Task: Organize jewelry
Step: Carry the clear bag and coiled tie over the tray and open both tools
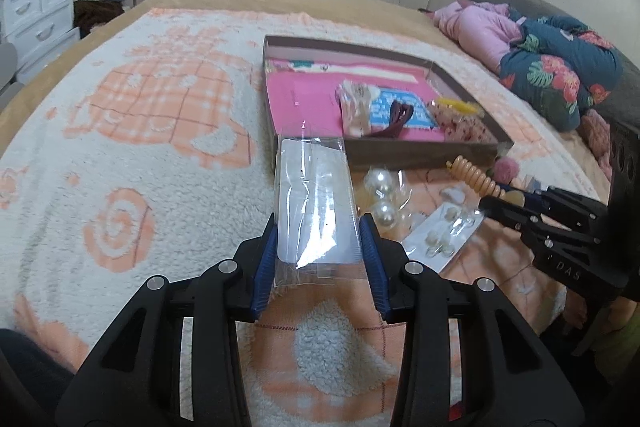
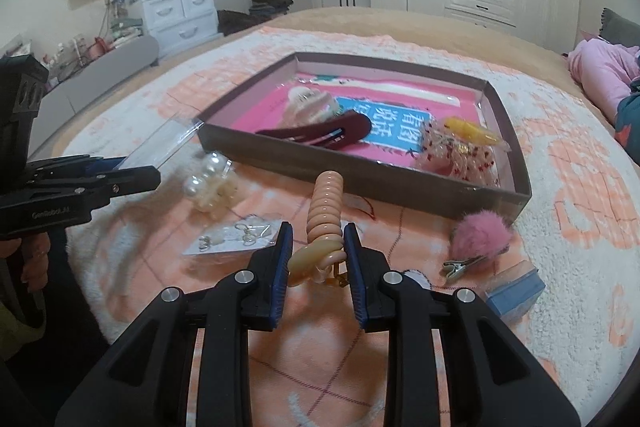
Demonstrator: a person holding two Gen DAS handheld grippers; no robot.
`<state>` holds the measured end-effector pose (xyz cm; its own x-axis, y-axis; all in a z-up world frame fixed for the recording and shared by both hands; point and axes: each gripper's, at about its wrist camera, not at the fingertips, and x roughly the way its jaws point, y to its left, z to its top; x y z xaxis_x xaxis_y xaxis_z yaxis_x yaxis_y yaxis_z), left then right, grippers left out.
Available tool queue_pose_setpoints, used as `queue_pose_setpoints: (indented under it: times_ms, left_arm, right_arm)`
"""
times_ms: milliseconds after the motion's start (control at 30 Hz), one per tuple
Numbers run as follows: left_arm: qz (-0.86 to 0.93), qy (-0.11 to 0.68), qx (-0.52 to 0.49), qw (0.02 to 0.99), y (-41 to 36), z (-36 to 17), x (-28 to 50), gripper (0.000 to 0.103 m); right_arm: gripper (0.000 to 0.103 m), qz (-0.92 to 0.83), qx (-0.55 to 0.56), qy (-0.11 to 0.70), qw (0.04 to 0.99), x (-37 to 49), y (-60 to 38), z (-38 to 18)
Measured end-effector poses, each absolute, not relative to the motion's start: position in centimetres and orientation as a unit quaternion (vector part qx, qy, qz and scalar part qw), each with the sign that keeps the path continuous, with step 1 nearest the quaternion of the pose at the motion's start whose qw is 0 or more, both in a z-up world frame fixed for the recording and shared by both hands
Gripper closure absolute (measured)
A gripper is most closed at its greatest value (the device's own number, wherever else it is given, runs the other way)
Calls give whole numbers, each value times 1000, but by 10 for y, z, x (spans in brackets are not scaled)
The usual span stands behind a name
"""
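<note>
My left gripper (image 1: 319, 227) is shut on a clear plastic packet (image 1: 316, 195) with a white card inside, held just above the blanket. The packet's far end reaches the near left corner of a shallow brown box (image 1: 420, 147) with a pink lining. My right gripper (image 2: 318, 235) is shut on a ridged peach hair clip (image 2: 326, 203) that sticks up toward the box's front wall (image 2: 360, 183). In the box lie a dark red hair clip (image 2: 320, 135), a translucent claw clip (image 2: 308, 107), a yellow clip (image 2: 472, 131) and a netted hair tie (image 2: 460, 155).
On the peach-and-white blanket in front of the box lie a pearl claw clip (image 2: 208, 183), a card of earrings (image 2: 236, 235), a pink pompom clip (image 2: 480, 233) and a small blue box (image 2: 516, 291). Bundled clothes (image 1: 540, 59) lie at the bed's right side.
</note>
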<state>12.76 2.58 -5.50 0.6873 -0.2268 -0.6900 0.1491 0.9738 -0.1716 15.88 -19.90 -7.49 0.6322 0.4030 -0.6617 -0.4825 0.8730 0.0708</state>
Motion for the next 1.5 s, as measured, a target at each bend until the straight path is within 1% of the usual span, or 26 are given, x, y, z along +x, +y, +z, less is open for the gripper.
queue_pose_setpoints:
  times_ms: [333, 633, 1033, 1500]
  left_arm:
    - [-108, 357, -55, 926, 20, -34, 129, 72]
    - [-115, 350, -54, 928, 13, -28, 142, 72]
    - [-124, 337, -24, 933, -10, -22, 167, 72]
    - [-142, 321, -31, 936, -24, -11, 206, 72]
  right_arm:
    - [78, 252, -41, 324, 911, 156, -204, -56]
    - [78, 247, -22, 309, 918, 159, -214, -46]
    - [78, 237, 2, 293, 926, 166, -232, -32]
    - [78, 204, 7, 291, 935, 191, -248, -28]
